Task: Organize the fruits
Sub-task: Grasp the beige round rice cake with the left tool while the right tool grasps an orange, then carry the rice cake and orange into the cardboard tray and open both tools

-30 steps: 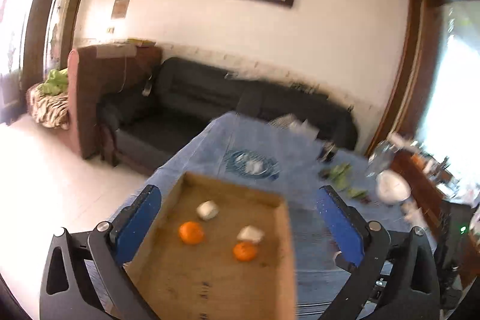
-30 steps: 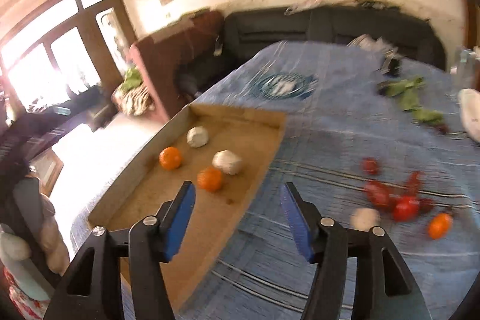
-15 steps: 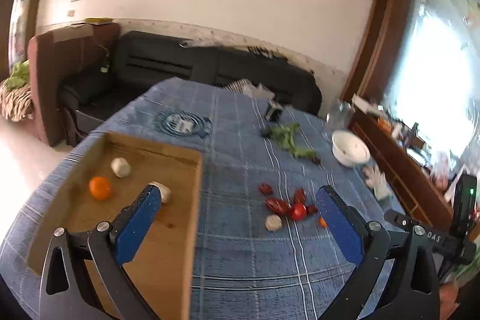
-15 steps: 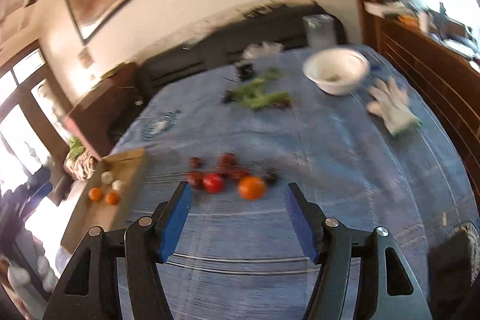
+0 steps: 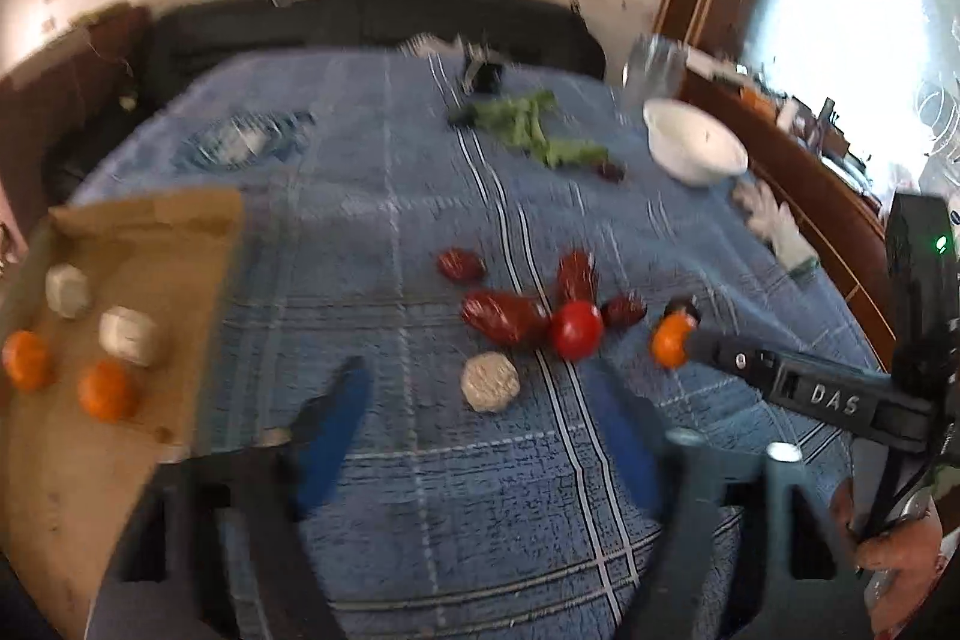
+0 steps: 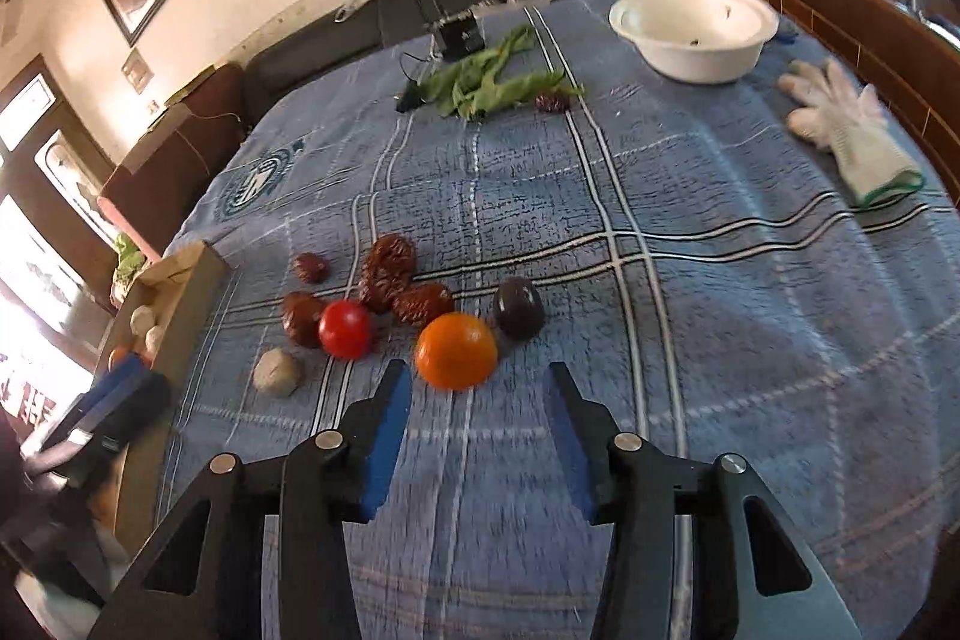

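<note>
Loose fruit lies on the blue checked cloth: an orange fruit (image 6: pixel 456 350), a red tomato (image 6: pixel 344 328), several dark red fruits (image 6: pixel 387 270), a dark plum (image 6: pixel 518 307) and a pale round fruit (image 6: pixel 276 370). My right gripper (image 6: pixel 477 403) is open, just short of the orange fruit; it also shows in the left wrist view (image 5: pixel 690 334) beside the orange fruit (image 5: pixel 669 345). My left gripper (image 5: pixel 480 436) is open and empty, just short of the pale fruit (image 5: pixel 490 381). The cardboard tray (image 5: pixel 198 244) at left holds two oranges and two pale fruits.
A white bowl (image 6: pixel 693 28), green leaves (image 6: pixel 480 85), a white glove (image 6: pixel 852 136) and a small black box (image 6: pixel 459 34) lie at the far side of the table. A black sofa stands behind the table. A wooden cabinet runs along the right.
Both grippers swung right from the tray to the loose fruit and came down close. The right gripper now sits right before the orange fruit.
</note>
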Demonstrator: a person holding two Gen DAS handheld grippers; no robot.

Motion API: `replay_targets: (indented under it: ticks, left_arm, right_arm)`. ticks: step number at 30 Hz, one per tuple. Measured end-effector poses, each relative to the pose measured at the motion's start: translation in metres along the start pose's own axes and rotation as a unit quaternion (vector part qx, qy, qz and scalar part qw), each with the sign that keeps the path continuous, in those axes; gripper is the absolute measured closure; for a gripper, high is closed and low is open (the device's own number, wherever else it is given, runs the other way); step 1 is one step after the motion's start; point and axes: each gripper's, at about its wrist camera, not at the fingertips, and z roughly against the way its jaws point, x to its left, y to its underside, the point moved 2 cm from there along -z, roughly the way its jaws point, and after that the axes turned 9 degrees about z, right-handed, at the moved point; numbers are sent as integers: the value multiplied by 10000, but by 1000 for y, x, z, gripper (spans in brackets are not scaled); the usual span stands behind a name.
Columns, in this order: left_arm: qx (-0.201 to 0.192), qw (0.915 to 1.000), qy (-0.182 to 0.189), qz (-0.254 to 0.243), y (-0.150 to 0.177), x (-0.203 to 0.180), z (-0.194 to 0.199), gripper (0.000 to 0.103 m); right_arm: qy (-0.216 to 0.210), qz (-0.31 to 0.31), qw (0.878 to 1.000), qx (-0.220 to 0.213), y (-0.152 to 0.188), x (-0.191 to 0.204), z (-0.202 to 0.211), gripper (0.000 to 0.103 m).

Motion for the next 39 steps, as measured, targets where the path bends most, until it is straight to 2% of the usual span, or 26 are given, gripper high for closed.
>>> replay_targets:
  ticks: [7,13,15,17,19,21,28,34,36,39]
  left_arm:
    - [293,9994,117,173,-1,5,-38,39]
    - [356,9988,240,251,0,8,-43,39]
    - [353,9990,210,197,1,6,-43,53]
    - [356,9992,116,116,1,3,-44,78]
    - [341,9994,64,23,3,0,-43,78]
    - [320,9994,91,12,3,0,-41,78]
    - [185,9990,395,136,2,5,-35,78]
    - [26,9988,419,237,0,8,-28,78]
    - [37,9985,424,333,1,12,-19,78]
    - [70,9963,678,517,7,21,8,77]
  right_arm:
    - [-107,16,9999,77,-2,2,-17,54]
    - [26,127,9999,1,-3,6,-20,54]
    - [129,226,9997,-24,-2,10,-19,54]
    - [248,310,9992,-59,-1,12,-20,54]
    - [427,425,9982,-77,1,16,-20,58]
    - [417,472,9980,-84,2,18,-20,68]
    - [286,349,9988,-193,4,13,-16,68]
    - [478,474,9970,-382,6,19,-7,68]
    - [532,481,9969,-335,6,21,-5,68]
    - [400,509,9972,-369,11,30,9,68]
